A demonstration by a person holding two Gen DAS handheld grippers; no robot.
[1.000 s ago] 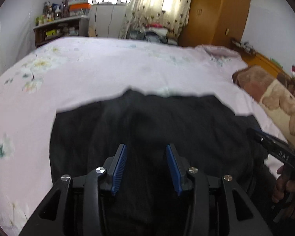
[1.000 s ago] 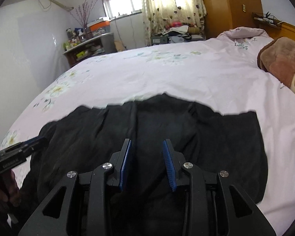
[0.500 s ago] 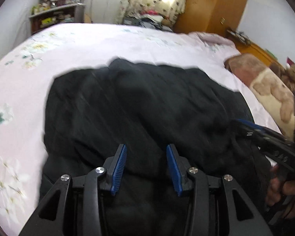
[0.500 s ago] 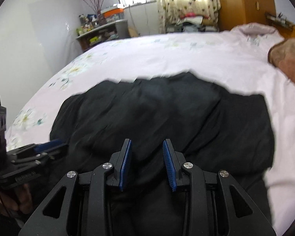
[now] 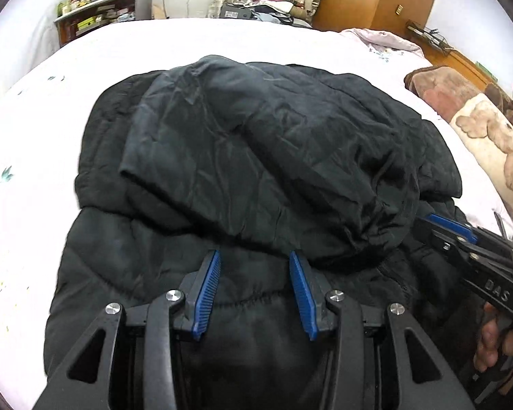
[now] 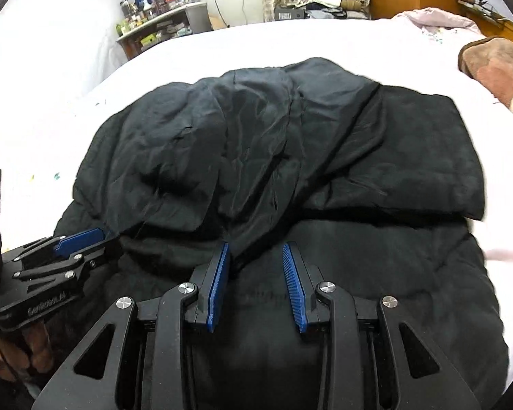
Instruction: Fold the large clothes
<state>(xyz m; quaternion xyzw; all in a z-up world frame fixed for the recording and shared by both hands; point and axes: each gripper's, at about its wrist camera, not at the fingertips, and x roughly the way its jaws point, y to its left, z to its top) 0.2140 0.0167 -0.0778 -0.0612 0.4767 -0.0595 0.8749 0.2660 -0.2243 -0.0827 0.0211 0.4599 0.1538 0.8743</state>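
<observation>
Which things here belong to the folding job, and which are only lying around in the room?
Belongs to the job:
- black padded jacket, spread on the bed
- left gripper, jaws apart over the jacket
- right gripper, jaws apart over the jacket
- bed sheet, the work surface

Just lying about:
- bear-print blanket
- cluttered shelf
- clothes pile under the curtain

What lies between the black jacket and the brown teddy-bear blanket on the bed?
Only bare pale bedsheet separates the black jacket from the teddy-bear blanket; the left wrist view shows this best.
</observation>
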